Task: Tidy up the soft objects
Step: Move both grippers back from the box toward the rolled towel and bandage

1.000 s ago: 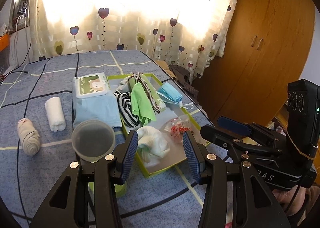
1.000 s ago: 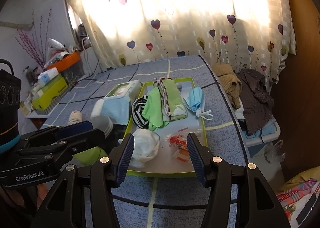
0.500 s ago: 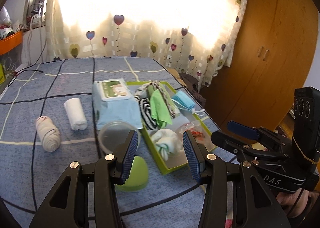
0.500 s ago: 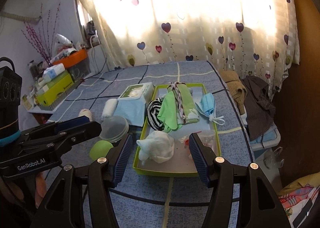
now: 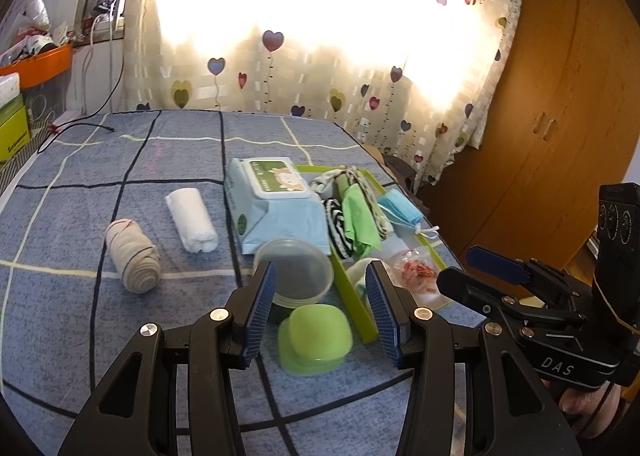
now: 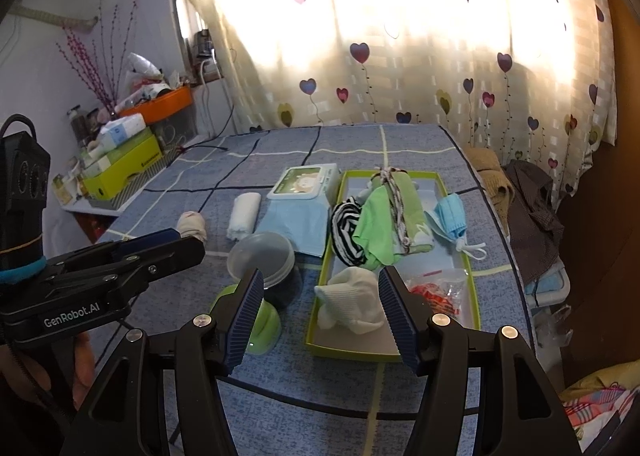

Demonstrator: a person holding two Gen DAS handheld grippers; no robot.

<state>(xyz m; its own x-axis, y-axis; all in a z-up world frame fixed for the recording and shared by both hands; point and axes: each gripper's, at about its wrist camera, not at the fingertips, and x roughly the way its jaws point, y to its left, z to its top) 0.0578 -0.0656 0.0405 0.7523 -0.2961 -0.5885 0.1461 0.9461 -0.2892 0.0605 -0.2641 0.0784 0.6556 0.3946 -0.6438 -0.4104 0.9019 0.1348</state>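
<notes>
Both grippers wide apart, holding nothing: left gripper [image 5: 320, 308] above the near edge of the blue checked bedspread [image 5: 72, 184], right gripper [image 6: 320, 316] just short of the green tray [image 6: 474, 308].

Lying loose left of the tray: beige rolled sock [image 5: 134, 256], long axis running away from the camera and a little leftward, coiled end facing near; white rolled towel [image 5: 192, 222], long axis likewise near-to-far, well apart from the sock.

In the tray: white bundle [image 6: 352, 302] at the near end, striped cloth [image 6: 346, 230], green cloth [image 6: 376, 228] laid lengthwise, blue face mask [image 6: 450, 216] over the right rim.

Wipes pack [image 5: 276, 200] touching the tray's left wall, label unreadable. Clear tub [image 5: 294, 272] and green lid [image 5: 316, 340] nearby.

Readable: "DAS" in the left view, "GenRobot.AI" in the right view.
</notes>
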